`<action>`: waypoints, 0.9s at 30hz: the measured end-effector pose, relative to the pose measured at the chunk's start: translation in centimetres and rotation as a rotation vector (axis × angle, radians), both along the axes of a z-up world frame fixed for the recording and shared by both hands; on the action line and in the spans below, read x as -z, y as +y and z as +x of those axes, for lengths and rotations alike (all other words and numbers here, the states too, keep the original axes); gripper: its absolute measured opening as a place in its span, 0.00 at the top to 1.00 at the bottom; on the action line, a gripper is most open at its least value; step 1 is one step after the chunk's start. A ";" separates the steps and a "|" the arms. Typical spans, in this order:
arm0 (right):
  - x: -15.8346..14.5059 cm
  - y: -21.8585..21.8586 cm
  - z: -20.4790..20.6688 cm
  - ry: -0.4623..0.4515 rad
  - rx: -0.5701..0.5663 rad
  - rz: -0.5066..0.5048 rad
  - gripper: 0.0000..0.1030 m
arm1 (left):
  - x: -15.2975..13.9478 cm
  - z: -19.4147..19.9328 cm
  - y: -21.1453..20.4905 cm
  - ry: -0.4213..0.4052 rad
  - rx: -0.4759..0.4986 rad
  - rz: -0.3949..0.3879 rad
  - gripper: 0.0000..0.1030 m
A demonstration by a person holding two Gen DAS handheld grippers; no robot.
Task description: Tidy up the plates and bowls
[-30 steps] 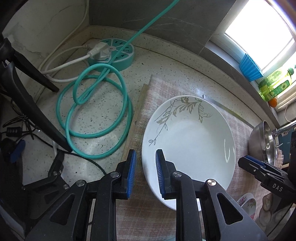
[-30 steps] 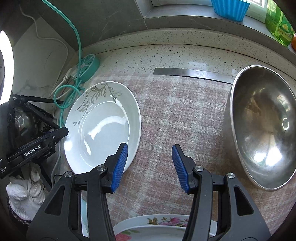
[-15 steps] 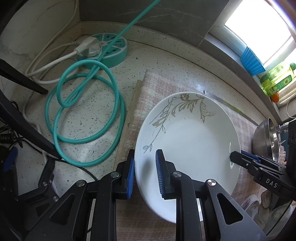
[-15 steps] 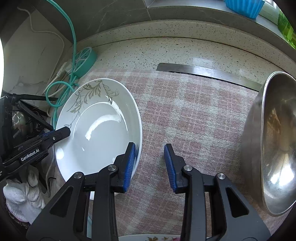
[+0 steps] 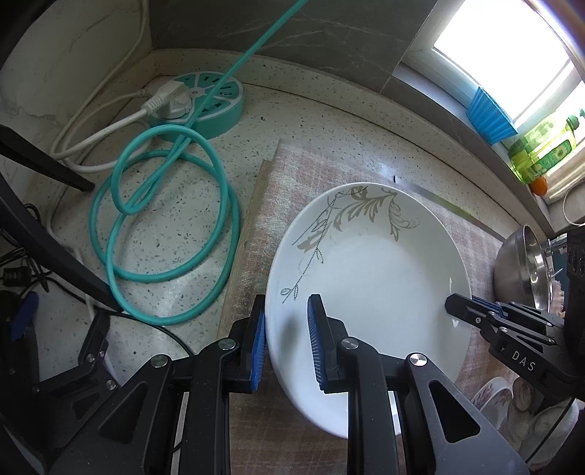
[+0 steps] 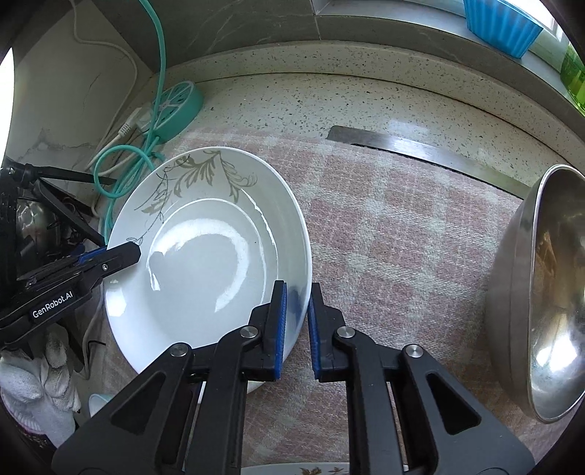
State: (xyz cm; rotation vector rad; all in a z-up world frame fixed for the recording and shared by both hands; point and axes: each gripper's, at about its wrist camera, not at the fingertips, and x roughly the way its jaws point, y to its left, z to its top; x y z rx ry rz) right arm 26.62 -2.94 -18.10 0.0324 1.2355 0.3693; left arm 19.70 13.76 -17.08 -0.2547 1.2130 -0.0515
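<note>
A white plate (image 5: 373, 277) with a grey leaf pattern lies over the pink checked cloth (image 5: 289, 175). My left gripper (image 5: 287, 325) is shut on the plate's left rim, one blue pad inside the plate and one outside. In the right wrist view the same plate (image 6: 204, 248) fills the left half. My right gripper (image 6: 297, 321) has its jaws closing tight on the right rim, both pads pressing it. Each gripper shows in the other's view: the right gripper (image 5: 471, 310) at the plate's far edge, the left gripper (image 6: 120, 255) likewise.
A steel bowl (image 6: 541, 292) stands on the cloth to the right. A flowered plate's rim (image 6: 321, 469) shows at the near edge. A teal cable coil (image 5: 164, 226) and round power strip (image 5: 204, 106) lie left. A blue cup (image 6: 501, 22) and green bottle (image 5: 541, 153) sit on the sill.
My right gripper moved left from over the cloth to the plate's right rim and its jaws closed on it. The left gripper kept its hold on the left rim.
</note>
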 end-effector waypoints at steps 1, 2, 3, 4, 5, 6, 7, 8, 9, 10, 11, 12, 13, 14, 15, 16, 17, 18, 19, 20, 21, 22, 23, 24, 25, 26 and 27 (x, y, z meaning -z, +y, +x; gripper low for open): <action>-0.1 -0.1 -0.1 -0.001 0.001 0.000 0.89 | 0.0 0.0 -0.1 -0.002 0.001 0.002 0.81; -0.1 -0.2 -0.1 -0.001 0.003 0.000 0.89 | -0.1 -0.1 -0.2 -0.002 0.001 0.002 0.81; -0.2 -0.2 -0.2 -0.003 0.005 0.000 0.89 | -0.1 -0.1 -0.3 -0.001 0.000 0.001 0.81; -0.3 -0.4 -0.3 -0.006 0.006 0.001 0.89 | -0.1 -0.2 -0.3 -0.001 0.000 -0.001 0.81; -0.4 -0.6 -0.5 -0.011 0.007 0.001 0.89 | -0.2 -0.3 -0.4 -0.002 0.001 0.000 0.81; -0.6 -0.7 -0.6 -0.016 0.008 0.002 0.89 | -0.2 -0.4 -0.6 -0.004 0.003 0.003 0.81; -0.8 -0.8 -0.8 -0.020 0.008 0.003 0.89 | -0.3 -0.4 -0.7 -0.005 0.004 0.005 0.81; -1.1 -1.0 -1.0 -0.023 0.008 0.006 0.89 | -0.4 -0.5 -0.8 -0.006 0.005 0.005 0.81; -1.4 -1.0 -1.1 -0.025 0.008 0.010 0.89 | -0.5 -0.6 -0.8 -0.007 0.005 0.002 0.81; -1.7 -1.2 -1.3 -0.028 0.007 0.016 0.89 | -0.7 -0.7 -0.8 -0.009 0.003 -0.001 0.81; -2.0 -1.3 -1.4 -0.033 0.007 0.021 0.89 | -0.9 -0.8 -0.9 -0.013 0.002 -0.004 0.81; -2.4 -1.4 -1.7 -0.039 0.004 0.024 0.89 | -1.2 -1.0 -1.0 -0.018 0.001 -0.005 0.81; -2.7 -1.5 -1.9 -0.045 0.001 0.025 0.89 | -1.5 -1.2 -1.1 -0.024 0.000 -0.007 0.81; -3.0 -1.7 -2.2 -0.051 -0.002 0.027 0.89 | -1.8 -1.5 -1.2 -0.031 -0.001 -0.009 0.81; -3.4 -1.8 -2.5 -0.056 -0.005 0.027 0.89 | -2.1 -1.7 -1.3 -0.037 0.000 -0.011 0.81; -3.7 -2.0 -2.8 -0.059 -0.007 0.029 0.89 | -2.4 -1.9 -1.4 -0.043 0.001 -0.013 0.81; -3.9 -2.2 -3.0 -0.062 -0.009 0.033 0.89 | -2.7 -2.1 -1.5 -0.048 0.001 -0.014 0.81; -4.2 -2.5 -3.3 -0.063 -0.009 0.039 0.89 | -3.0 -2.4 -1.7 -0.054 0.002 -0.016 0.81; -4.4 -2.8 -3.6 -0.065 -0.010 0.043 0.89 | -3.3 -2.7 -1.8 -0.058 0.002 -0.021 0.81; -4.7 -3.0 -3.9 -0.067 -0.010 0.046 0.89 | -3.6 -3.0 -2.0 -0.062 0.003 -0.025 0.81; -4.9 -3.3 -4.2 -0.070 -0.010 0.049 0.89 | -3.9 -3.3 -2.2 -0.067 0.004 -0.029 0.81; -5.2 -3.6 -4.6 -0.072 -0.013 0.052 0.89 | -4.2 -3.6 -2.4 -0.072 0.004 -0.033 0.81; -5.4 -3.8 -5.0 -0.075 -0.016 0.054 0.89 | -4.5 -4.0 -2.5 -0.077 0.004 -0.039 0.81; -5.6 -4.1 -5.3 -0.077 -0.018 0.055 0.89 | -4.8 -4.4 -2.8 -0.082 0.005 -0.043 0.81; -5.8 -4.4 -5.7 -0.077 -0.021 0.056 0.89 | -5.0 -4.7 -3.0 -0.087 0.008 -0.046 0.81; -6.0 -4.6 -6.2 -0.078 -0.022 0.059 0.89 | -5.3 -5.0 -3.2 -0.092 0.008 -0.048 0.81; -6.2 -4.9 -6.6 -0.079 -0.023 0.062 0.89 | -5.5 -5.4 -3.5 -0.097 0.008 -0.051 0.81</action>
